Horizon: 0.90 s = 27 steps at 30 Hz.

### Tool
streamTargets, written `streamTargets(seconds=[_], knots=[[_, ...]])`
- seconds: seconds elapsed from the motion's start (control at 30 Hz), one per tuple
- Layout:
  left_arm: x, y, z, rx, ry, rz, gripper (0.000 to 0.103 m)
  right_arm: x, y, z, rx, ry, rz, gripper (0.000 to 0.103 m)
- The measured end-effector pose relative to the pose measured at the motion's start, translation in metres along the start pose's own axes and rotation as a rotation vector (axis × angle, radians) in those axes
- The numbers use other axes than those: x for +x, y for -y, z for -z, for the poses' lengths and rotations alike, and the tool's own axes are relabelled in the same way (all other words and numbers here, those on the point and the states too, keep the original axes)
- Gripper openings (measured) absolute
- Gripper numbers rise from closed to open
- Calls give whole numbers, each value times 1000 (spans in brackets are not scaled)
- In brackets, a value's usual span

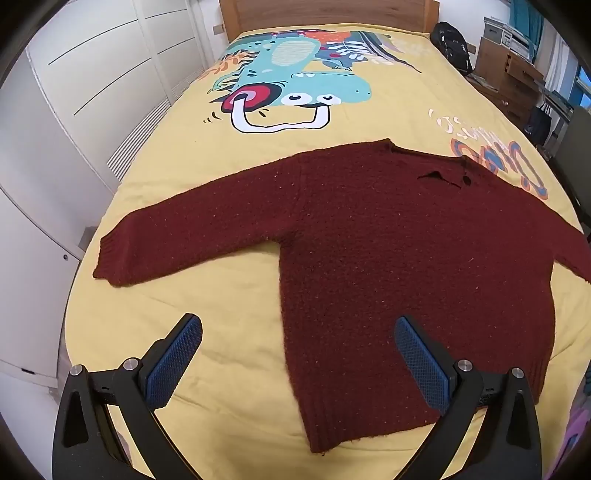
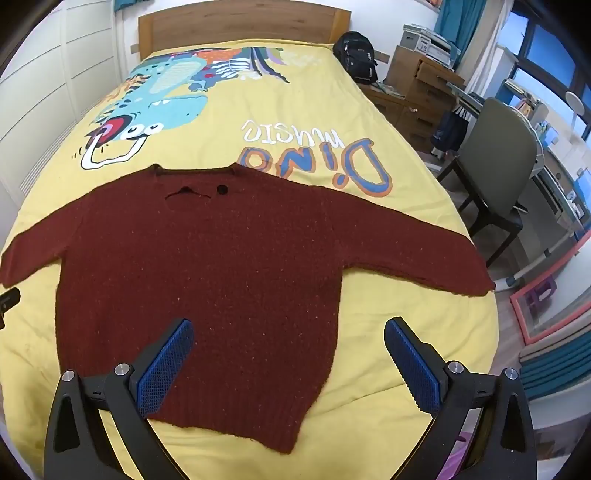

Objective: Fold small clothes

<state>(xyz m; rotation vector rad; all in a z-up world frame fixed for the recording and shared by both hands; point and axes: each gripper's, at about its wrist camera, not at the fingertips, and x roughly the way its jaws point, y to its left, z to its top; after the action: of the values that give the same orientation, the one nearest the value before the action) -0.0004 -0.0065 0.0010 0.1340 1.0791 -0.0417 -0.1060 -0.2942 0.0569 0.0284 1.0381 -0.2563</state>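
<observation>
Left wrist view is filled nearest by the left gripper (image 1: pixel 297 328), whose blue pads (image 1: pixel 173 363) are spread as wide as they go, with nothing caught between them; the bottom left corner of the sweater's hem is framed in the gap, but no contact is made. Much the same is shown from the right wrist: the right gripper (image 2: pixel 288 330) is held wide apart and empty above the bottom right corner of the hem, and both tools are tilted steeply down toward the cloth.

Just beyond the pads, the dark red knitted sweater (image 2: pixel 207 266) is laid flat on the yellow bedspread (image 2: pixel 399 325), hem toward the cameras and neckline away, with a small dark button (image 2: pixel 222 189) seen near the collar. Its left sleeve (image 1: pixel 184 236) and right sleeve (image 2: pixel 413 254) are stretched straight out to either side.

No fold has yet been made, so the task is judged to be at its very start, with the garment spread and both tools poised. A sleeve or a side edge is probably to be pinched next; for that, one gripper must be lowered until the knit is between its pads, closed on the top layers, and carried across the body.

Farther off, a dinosaur print (image 1: pixel 295 81), a wooden headboard (image 2: pixel 240 26) and a black backpack (image 2: pixel 356 61) are seen.
</observation>
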Motion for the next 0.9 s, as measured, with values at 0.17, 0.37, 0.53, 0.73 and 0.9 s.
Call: streamTargets(seconds=[0.17, 0.37, 0.53, 0.73, 0.9], knots=[[1, 2, -3, 15, -1, 4, 102, -1, -1, -1, -3, -5, 2, 103], [1, 6, -3, 28, -3, 8, 102, 2, 0, 4, -6, -12, 1, 103], [1, 10, -3, 40, -2, 8, 102, 3, -1, 2, -11, -17, 6, 103], [3, 13, -2, 48, -10, 12, 102, 4, -2, 3, -11, -20, 7, 103], [3, 14, -3, 54, -8, 13, 102, 6, -1, 5, -11, -27, 14, 103]])
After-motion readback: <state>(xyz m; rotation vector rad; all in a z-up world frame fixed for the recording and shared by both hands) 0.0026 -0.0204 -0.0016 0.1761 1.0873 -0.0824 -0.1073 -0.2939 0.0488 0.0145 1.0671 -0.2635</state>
